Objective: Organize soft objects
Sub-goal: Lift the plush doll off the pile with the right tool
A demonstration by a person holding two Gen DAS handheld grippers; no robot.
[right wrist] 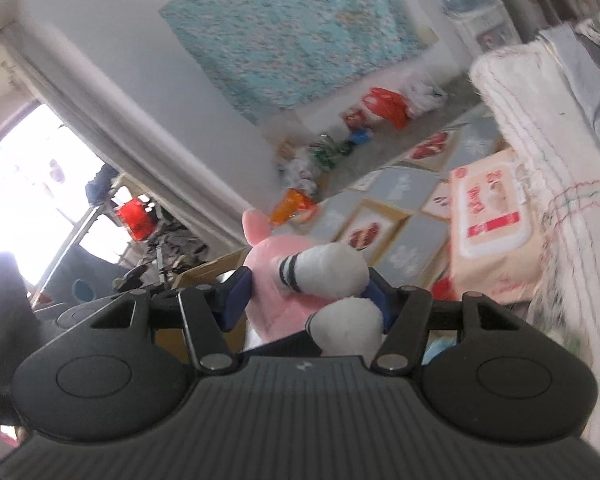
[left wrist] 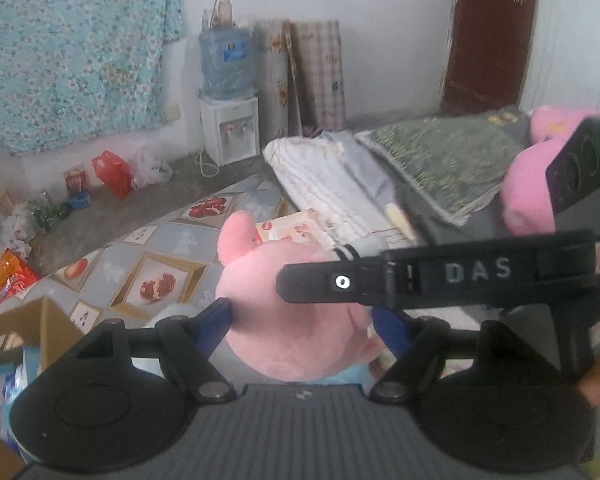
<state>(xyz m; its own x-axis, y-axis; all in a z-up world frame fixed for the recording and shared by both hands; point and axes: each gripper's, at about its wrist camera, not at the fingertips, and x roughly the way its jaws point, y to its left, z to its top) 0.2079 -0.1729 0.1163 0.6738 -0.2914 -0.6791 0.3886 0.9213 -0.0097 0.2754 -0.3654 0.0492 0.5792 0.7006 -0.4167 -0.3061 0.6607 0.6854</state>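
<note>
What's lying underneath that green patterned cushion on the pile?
Under the green patterned cushion there is a dark grey fabric layer, and beside it a white stitched quilt sticks out. How far either runs beneath the cushion is hidden.

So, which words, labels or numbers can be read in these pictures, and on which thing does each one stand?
"DAS": white letters on the black bar of the right gripper, seen from the left wrist.
Wet wipes pack: red print, too blurred to read.
Water jug: blue label, too small to read.
Orange snack bag: print is blurred.
Dark door: pale marks, unreadable.
</note>
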